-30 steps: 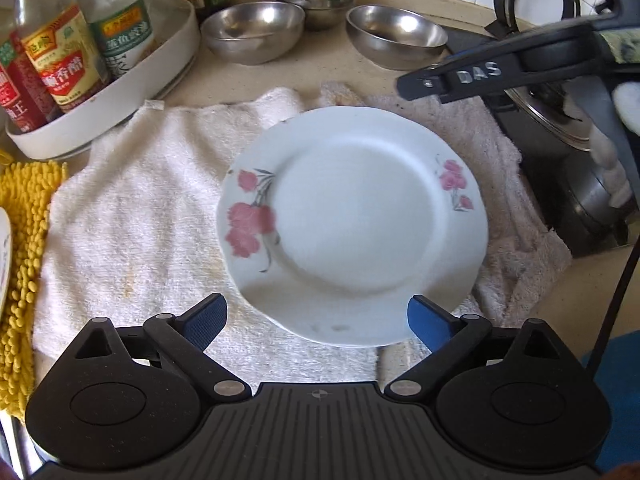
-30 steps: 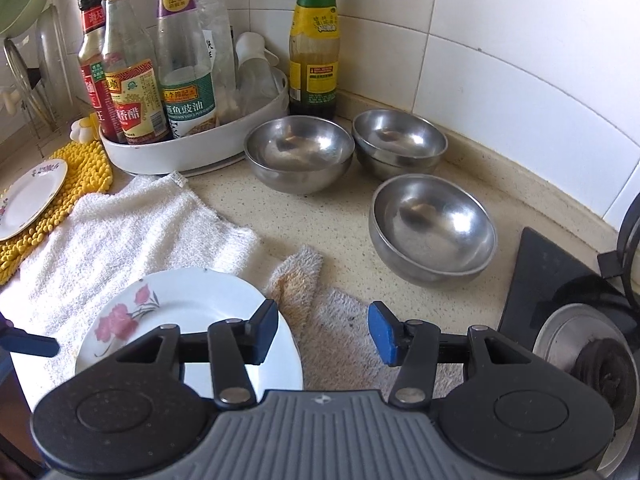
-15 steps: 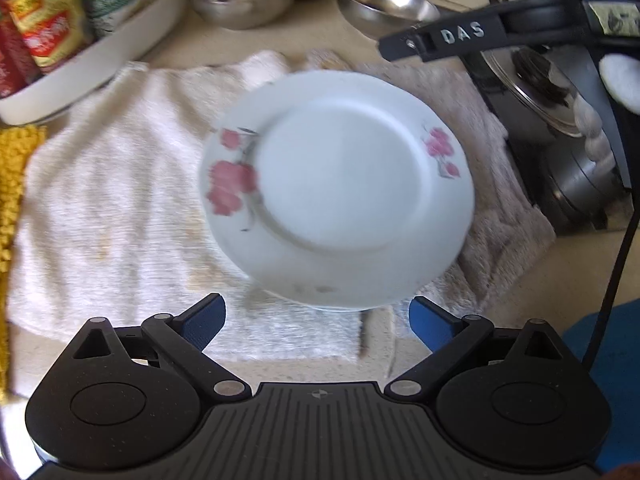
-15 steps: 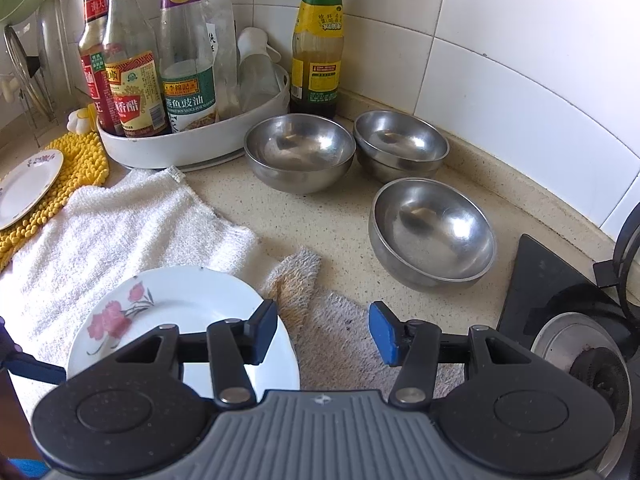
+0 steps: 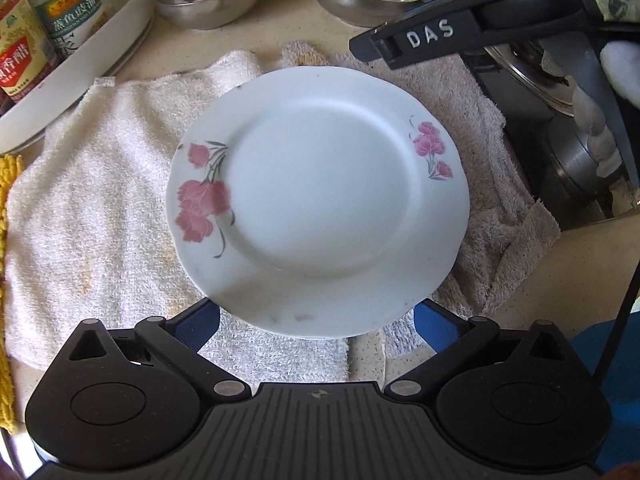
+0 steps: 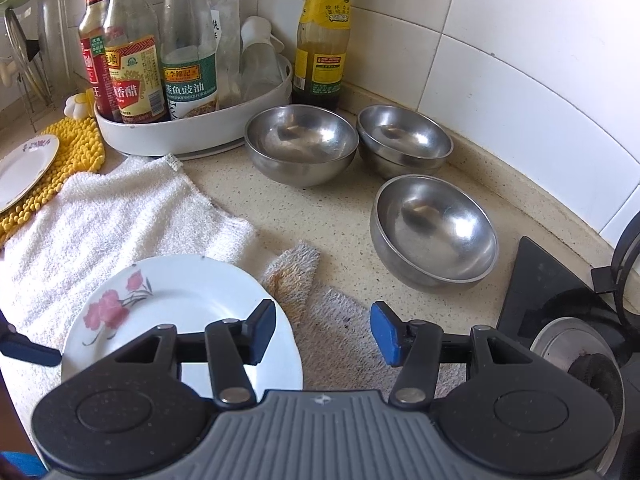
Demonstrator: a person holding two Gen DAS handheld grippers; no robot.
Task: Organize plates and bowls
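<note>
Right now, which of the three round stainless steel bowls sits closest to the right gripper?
The round stainless steel bowl standing alone beside the black stove, just beyond the right gripper. The other two bowls sit farther back by the tiled wall.

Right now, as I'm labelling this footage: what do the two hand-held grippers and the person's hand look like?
Each hand-held gripper, left and right, has a ribbed grey body, round black housings, black linkage arms with silver pivots, and blue pads. The left view shows raised white "DAS" lettering on the right one's side, a thin black cable, and a white knitted glove.

Left tool (image 5: 316, 320) has closed in under the plate (image 5: 320, 200).
</note>
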